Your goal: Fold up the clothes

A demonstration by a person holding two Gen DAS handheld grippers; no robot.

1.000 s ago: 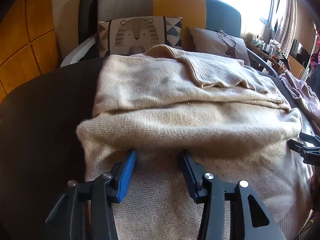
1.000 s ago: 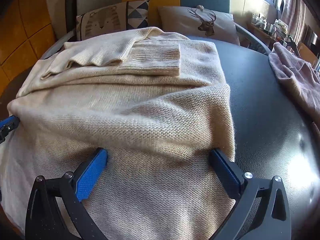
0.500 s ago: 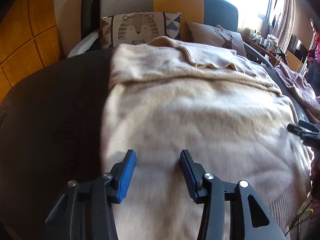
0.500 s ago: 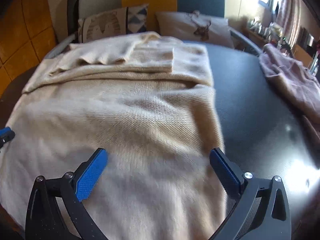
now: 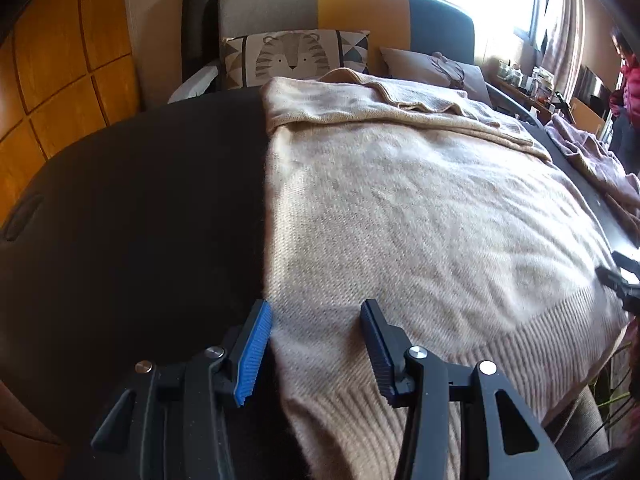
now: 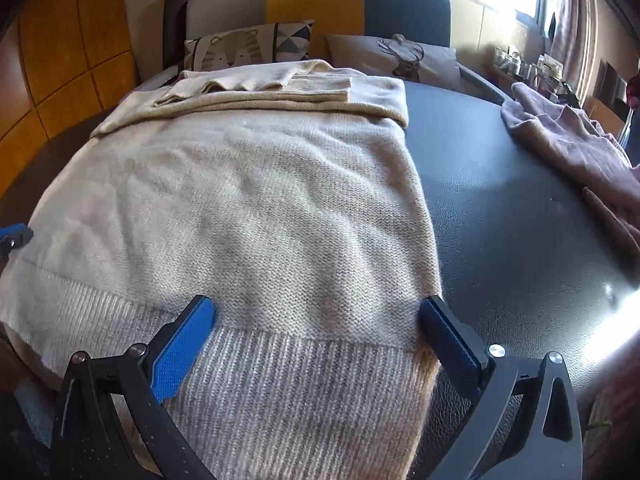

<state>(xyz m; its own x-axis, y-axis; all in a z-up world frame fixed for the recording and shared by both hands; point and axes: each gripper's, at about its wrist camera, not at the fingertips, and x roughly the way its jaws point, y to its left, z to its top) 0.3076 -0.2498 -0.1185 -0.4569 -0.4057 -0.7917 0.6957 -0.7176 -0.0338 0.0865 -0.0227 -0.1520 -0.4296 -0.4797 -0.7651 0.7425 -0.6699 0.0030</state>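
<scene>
A beige knit sweater (image 5: pixel 420 208) (image 6: pixel 248 200) lies flat on a dark round table (image 5: pixel 140 220) (image 6: pixel 500 200). Its sleeves (image 6: pixel 280 84) are folded across the far end. The ribbed hem (image 6: pixel 280 380) is nearest me and droops over the table's front edge. My left gripper (image 5: pixel 316 312) hovers open over the sweater's left edge just above the hem, nothing pinched. My right gripper (image 6: pixel 316 308) stands wide open over the hem at the sweater's right edge. Each gripper's tip shows at the rim of the other view, the right gripper (image 5: pixel 620 280) and the left gripper (image 6: pixel 14 236).
A mauve garment (image 6: pixel 568 140) lies crumpled at the table's right side. Behind the table stands a sofa with a tiger cushion (image 5: pixel 294 56) and a deer cushion (image 6: pixel 400 58). A person in a red jacket (image 5: pixel 628 80) stands far right. Bare tabletop flanks the sweater.
Both grippers have drawn back toward me along the sweater. The bunched ridge of knit in front of them has gone flat, and the ribbed hem has come into view.
</scene>
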